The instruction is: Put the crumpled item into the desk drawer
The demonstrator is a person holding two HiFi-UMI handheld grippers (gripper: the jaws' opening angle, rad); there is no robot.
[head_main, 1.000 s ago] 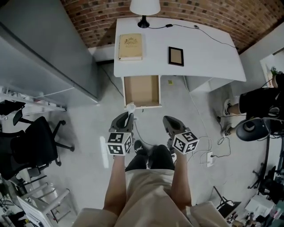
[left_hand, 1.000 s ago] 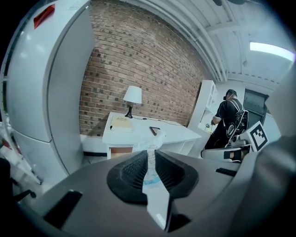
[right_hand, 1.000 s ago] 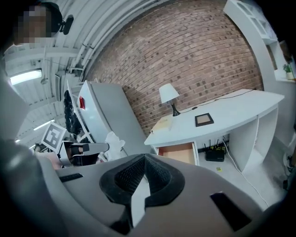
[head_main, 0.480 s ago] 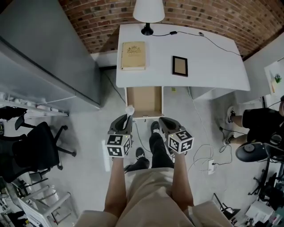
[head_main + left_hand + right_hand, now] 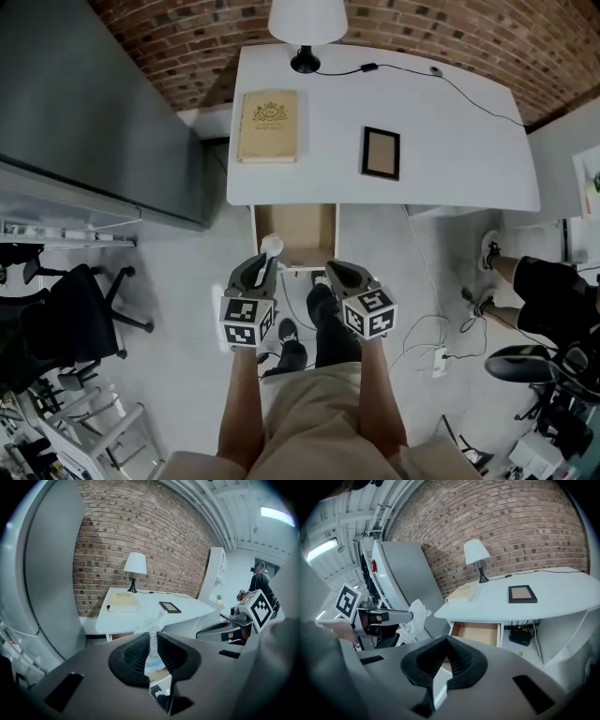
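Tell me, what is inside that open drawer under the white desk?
The drawer shows only a bare brown bottom. Its back is covered by the desk top. The crumpled item is outside, held in the left gripper.

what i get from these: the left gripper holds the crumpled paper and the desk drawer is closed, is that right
Not quite. The drawer is open, pulled out from under the desk, as the head view shows. The rest holds: the left gripper holds the crumpled paper.
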